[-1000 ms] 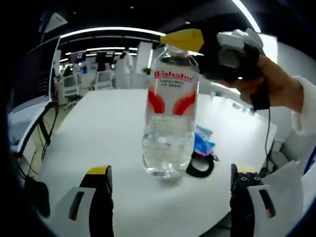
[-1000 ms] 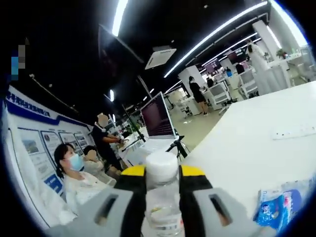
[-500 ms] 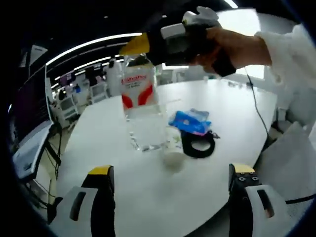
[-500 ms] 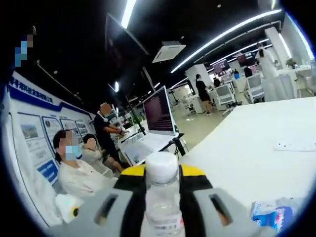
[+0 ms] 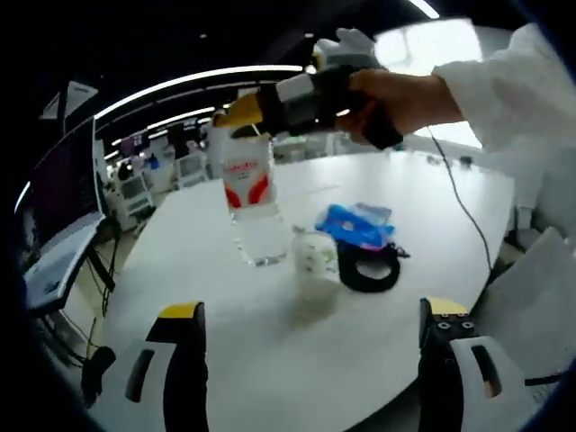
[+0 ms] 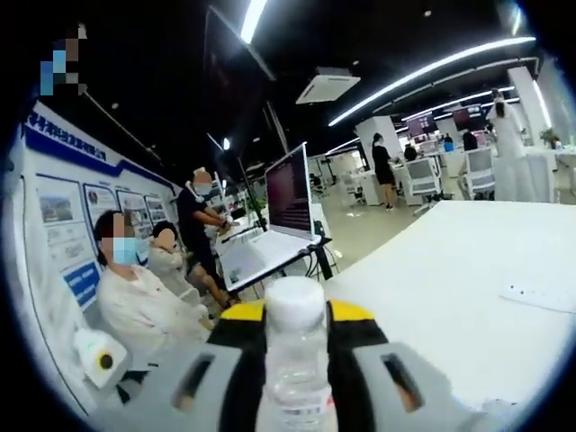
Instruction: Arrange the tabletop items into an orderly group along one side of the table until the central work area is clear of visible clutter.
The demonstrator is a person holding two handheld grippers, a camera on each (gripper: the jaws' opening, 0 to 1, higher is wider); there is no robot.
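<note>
A clear water bottle (image 5: 247, 193) with a red and white label hangs tilted over the white table (image 5: 180, 261). My right gripper (image 5: 245, 117), held by a hand in a white sleeve, is shut on its neck. In the right gripper view the bottle's white cap (image 6: 295, 301) sits between the yellow-tipped jaws of that right gripper (image 6: 297, 317). Just right of the bottle stand a small white container (image 5: 315, 261), a blue packet (image 5: 355, 225) and a black ring-shaped strap (image 5: 364, 270). Nearer the table's edge, my left gripper (image 5: 313, 310) stands open over bare table.
A white power strip (image 6: 540, 297) lies on the table (image 6: 432, 297). Beyond the table's edge stands an open laptop (image 6: 288, 193) on a stand, with people seated and standing nearby. A cable (image 5: 450, 193) runs across the table's far right. Desks and chairs fill the background.
The right gripper has carried the bottle up and off to the left, away from the packet and strap. The small white container has come into sight. Both cameras have shifted.
</note>
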